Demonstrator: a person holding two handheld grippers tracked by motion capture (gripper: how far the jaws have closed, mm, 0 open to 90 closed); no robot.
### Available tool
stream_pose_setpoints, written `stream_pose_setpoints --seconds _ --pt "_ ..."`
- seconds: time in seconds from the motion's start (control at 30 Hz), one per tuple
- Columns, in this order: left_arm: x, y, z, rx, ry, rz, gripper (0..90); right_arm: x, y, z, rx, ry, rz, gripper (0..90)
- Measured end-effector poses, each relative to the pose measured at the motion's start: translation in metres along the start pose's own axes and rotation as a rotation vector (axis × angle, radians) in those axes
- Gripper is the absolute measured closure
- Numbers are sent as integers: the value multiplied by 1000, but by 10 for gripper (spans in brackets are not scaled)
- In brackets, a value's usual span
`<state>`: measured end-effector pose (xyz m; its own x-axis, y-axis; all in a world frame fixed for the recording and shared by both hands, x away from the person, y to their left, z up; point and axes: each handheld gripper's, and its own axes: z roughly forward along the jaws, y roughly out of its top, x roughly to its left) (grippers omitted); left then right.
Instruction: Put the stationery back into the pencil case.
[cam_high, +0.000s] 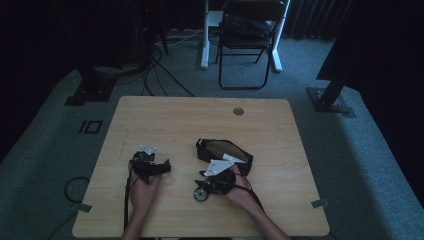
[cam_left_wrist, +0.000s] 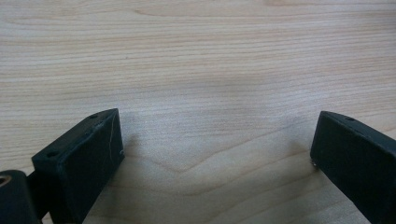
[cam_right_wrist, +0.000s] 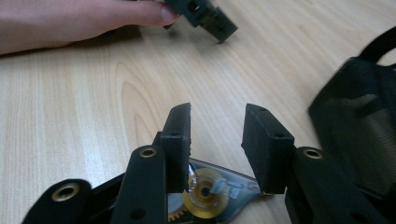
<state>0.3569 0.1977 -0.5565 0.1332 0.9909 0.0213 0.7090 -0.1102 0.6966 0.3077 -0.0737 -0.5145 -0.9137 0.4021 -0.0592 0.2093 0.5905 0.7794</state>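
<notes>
Dim grey carpet, a folding chair (cam_high: 243, 35) and trailing cables surround the pale wood tabletop (cam_high: 165, 117). On it lies a black mesh pouch (cam_high: 225, 152), just beside the right gripper (cam_right_wrist: 215, 126), whose jaws stand partly apart and empty above a small tape dispenser with a gold hub (cam_right_wrist: 204, 190). The left gripper (cam_left_wrist: 217, 144) rests wide open on bare wood, holding nothing. Closing now, the right gripper might pinch only air or nudge the dispenser aside, since it sits beneath the jaws, not between them.
</notes>
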Motion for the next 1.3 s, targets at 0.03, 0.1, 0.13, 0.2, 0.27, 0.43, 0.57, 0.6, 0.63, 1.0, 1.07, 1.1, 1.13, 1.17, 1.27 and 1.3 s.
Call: stream_pose_setpoints --seconds 0.03,0.1,0.13,0.2,0.27,0.43,0.57,0.6,0.63,1.0,1.07,1.1,1.13,1.17,1.27,1.3 --pt "0 0 0 0 0 0 27 0 0 0 0 0 0 620" --pt "0 0 0 0 0 0 27 3 -1 4 13 10 -4 616" --pt "0 0 0 0 0 0 27 4 -2 6 16 14 -6 616" --pt "0 0 0 0 0 0 27 7 -3 9 25 23 -11 611" --pt "0 0 0 0 0 0 28 10 -3 12 34 31 -18 607" --pt "0 0 0 0 0 0 27 14 -4 20 50 46 -29 602" --pt "0 0 0 0 0 0 27 16 -7 28 72 59 -29 599" --pt "0 0 0 0 0 0 28 17 -8 29 82 63 -27 598" --pt "0 0 0 0 0 0 27 17 -9 30 85 63 -32 597" --pt "0 0 0 0 0 0 27 17 -15 24 102 38 -50 595" --pt "0 0 0 0 0 0 27 15 -17 22 102 32 -47 594" --pt "0 0 0 0 0 0 28 15 -18 21 102 29 -43 594" --pt "0 0 0 0 0 0 27 14 -19 20 101 26 -42 594" --pt "0 0 0 0 0 0 28 13 -20 18 101 24 -42 594" --pt "0 0 0 0 0 0 27 11 -25 13 107 13 -35 594" --pt "0 0 0 0 0 0 27 11 -26 12 106 9 -36 593"
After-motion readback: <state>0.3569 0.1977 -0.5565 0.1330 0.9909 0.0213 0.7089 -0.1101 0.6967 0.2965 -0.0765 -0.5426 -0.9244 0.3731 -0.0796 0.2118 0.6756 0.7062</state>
